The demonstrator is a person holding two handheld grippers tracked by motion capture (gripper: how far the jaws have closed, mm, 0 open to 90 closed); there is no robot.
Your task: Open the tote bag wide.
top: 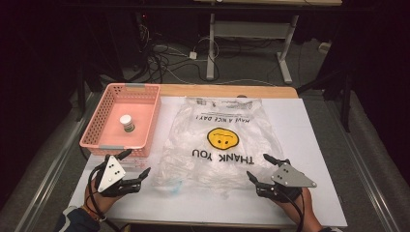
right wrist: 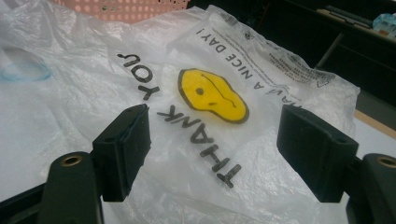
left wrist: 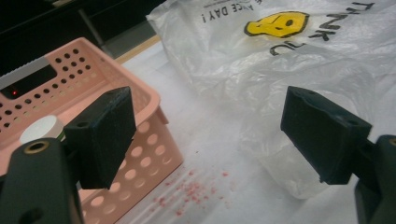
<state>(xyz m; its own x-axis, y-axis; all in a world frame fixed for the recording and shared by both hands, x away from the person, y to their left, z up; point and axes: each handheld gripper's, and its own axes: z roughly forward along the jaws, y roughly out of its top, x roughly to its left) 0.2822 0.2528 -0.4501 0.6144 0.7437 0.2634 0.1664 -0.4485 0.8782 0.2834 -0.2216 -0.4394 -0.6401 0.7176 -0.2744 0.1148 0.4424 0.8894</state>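
On the bench point(top: 319, 145), a pink basket point(top: 99, 126) holds one white-capped bottle point(top: 127, 123) beside a flat, crinkled smiley-face bag point(top: 220, 145), both tongs, left point(top: 136, 162) and right point(top: 258, 167), spread empty.

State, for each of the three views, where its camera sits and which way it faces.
High view: above the person's side, facing forward and down on the table; left gripper, right gripper and hands show.
Left gripper view: rides the left gripper, facing the pink basket and plastic bag; jaws apart.
Right gripper view: rides the right gripper, facing the bag; jaws apart.
All share the bag.
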